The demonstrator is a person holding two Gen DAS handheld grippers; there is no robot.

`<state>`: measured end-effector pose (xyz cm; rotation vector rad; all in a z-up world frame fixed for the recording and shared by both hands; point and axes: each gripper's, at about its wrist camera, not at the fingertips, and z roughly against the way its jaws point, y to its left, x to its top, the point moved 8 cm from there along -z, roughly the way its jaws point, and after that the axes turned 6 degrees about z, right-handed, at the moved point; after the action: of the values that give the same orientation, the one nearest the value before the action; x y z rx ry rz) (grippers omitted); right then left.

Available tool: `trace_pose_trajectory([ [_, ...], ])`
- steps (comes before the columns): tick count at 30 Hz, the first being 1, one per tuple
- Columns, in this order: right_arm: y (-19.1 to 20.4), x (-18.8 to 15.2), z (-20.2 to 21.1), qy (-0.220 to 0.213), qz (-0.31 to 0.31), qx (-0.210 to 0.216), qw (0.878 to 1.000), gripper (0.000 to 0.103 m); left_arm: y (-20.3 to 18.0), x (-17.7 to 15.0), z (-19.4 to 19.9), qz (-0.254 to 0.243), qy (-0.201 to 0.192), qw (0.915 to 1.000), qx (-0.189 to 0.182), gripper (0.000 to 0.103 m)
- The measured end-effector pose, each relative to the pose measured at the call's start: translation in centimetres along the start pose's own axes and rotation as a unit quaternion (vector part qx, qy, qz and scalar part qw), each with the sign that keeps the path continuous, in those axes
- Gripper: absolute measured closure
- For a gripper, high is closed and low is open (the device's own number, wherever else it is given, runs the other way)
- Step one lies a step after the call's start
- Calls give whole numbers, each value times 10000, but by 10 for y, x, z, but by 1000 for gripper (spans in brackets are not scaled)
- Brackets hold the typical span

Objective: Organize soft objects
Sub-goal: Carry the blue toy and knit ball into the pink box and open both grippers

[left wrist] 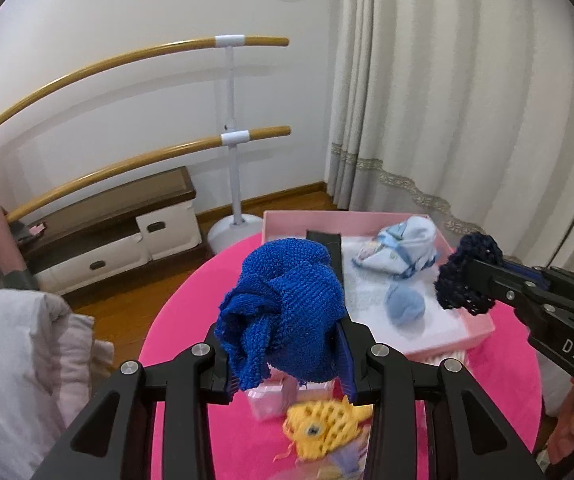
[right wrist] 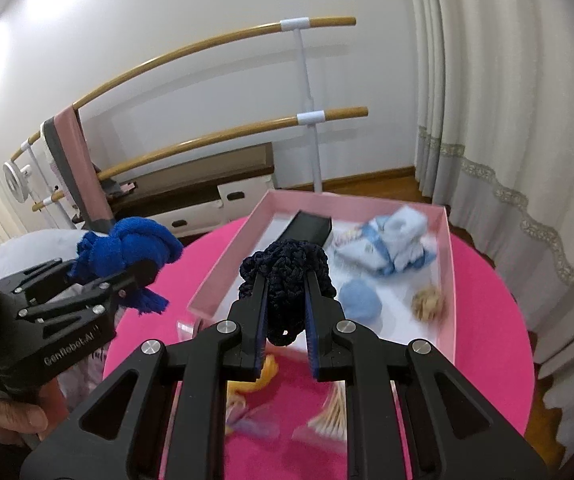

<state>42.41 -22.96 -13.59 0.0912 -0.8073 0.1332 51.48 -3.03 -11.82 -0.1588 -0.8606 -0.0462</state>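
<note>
Left claw [left wrist: 287, 344]: clamped on a bright blue knitted bundle [left wrist: 287, 304], held above the pink table [left wrist: 191, 304].
Right claw [right wrist: 285, 300]: clamped on a dark navy crocheted piece [right wrist: 287, 276], nearer the box.
Key relation: pink box [right wrist: 227, 276] lies ahead and below both claws; its long side runs away from them.
In the box: pale blue cloth [right wrist: 391, 244], blue ball [right wrist: 361, 300], black case [right wrist: 307, 230]; open floor in the near part.
Beyond: curtain [left wrist: 467, 100], wooden rails [left wrist: 147, 156].

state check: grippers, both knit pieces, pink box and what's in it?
Left gripper: jaws shut on bright blue knitted cloth, lifted off the table.
Right gripper: jaws shut on dark navy crocheted piece, held over the box edge.
Pink cardboard box: open, no lid on.
Pale blue fabric bundle: lying inside the box.
Light blue soft ball: inside the box.
</note>
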Motion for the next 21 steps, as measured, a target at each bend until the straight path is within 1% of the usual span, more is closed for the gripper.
trace_pose_trajectory([
  [4, -9, 18, -15, 52, -49, -16, 10000, 88, -3, 18, -17, -35, 105, 9999, -51, 68],
  [11, -32, 40, -32, 101, -222, -42, 9997, 88, -5, 52, -45, -92, 155, 9998, 19, 68],
  [17, -51, 46, -54, 278, -346, -92, 9990, 88, -21, 69, -72, -134, 226, 9996, 33, 68],
  [21, -59, 43, -75, 486, -420, -74, 9979, 88, -31, 73, -95, -146, 362, 9992, -12, 68],
])
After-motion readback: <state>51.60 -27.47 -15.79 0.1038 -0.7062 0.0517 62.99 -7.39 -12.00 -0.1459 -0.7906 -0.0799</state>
